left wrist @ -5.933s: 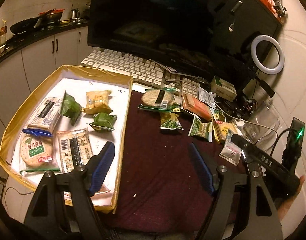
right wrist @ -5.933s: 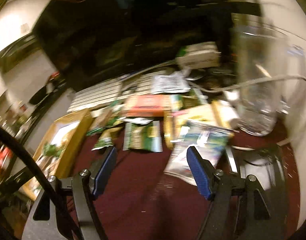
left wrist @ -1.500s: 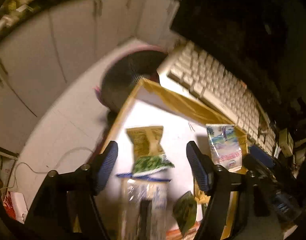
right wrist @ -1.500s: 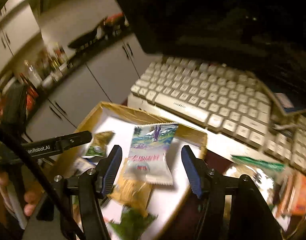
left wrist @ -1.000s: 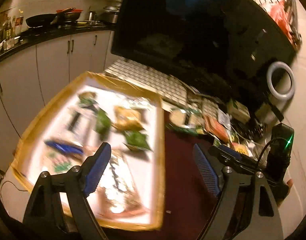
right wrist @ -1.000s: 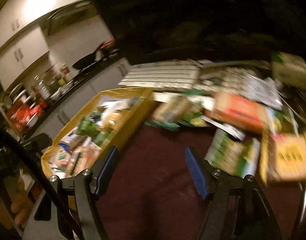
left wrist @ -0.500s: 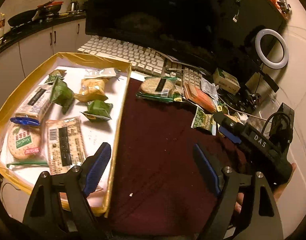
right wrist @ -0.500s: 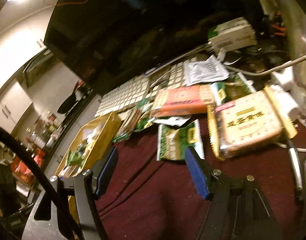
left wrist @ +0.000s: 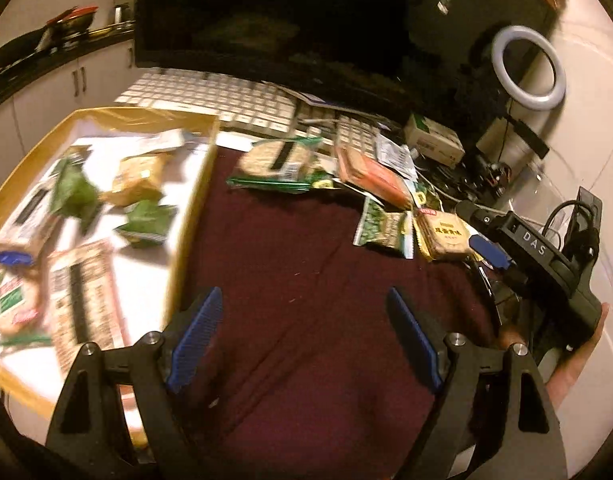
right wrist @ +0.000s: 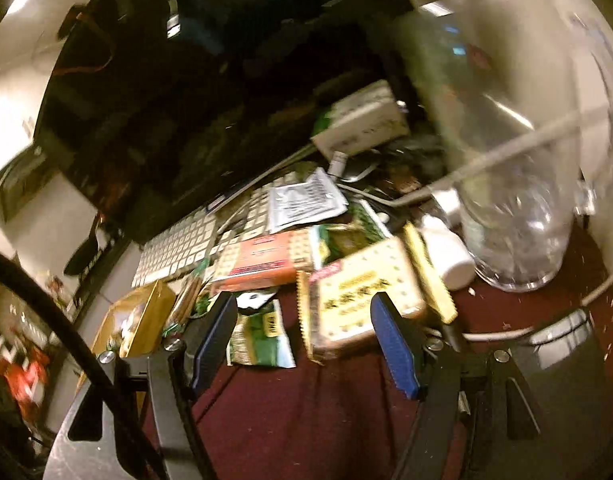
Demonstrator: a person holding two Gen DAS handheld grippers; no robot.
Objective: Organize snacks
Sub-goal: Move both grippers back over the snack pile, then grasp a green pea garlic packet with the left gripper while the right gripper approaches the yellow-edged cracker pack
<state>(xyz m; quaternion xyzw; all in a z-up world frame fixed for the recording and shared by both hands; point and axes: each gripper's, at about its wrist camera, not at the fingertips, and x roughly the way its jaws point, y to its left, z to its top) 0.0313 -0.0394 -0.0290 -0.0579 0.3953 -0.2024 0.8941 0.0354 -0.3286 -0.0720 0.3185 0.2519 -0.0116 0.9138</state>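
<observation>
A gold-rimmed tray at the left holds several snack packs on white paper. Loose snacks lie on the maroon cloth: a round cracker pack, an orange pack, a green pea pack and a yellow cracker pack. My left gripper is open and empty above the cloth. My right gripper is open, its tips at the near end of the yellow cracker pack, with the green pack by its left finger. The right gripper also shows in the left wrist view.
A white keyboard and a black monitor stand behind the snacks. A ring light, a small box, cables and a clear glass jar crowd the right side. A white bottle lies by the jar.
My right gripper dropped a white pack into the tray, swung back to the snack pile and now closes in on the yellow cracker pack. My left gripper swung back over the cloth.
</observation>
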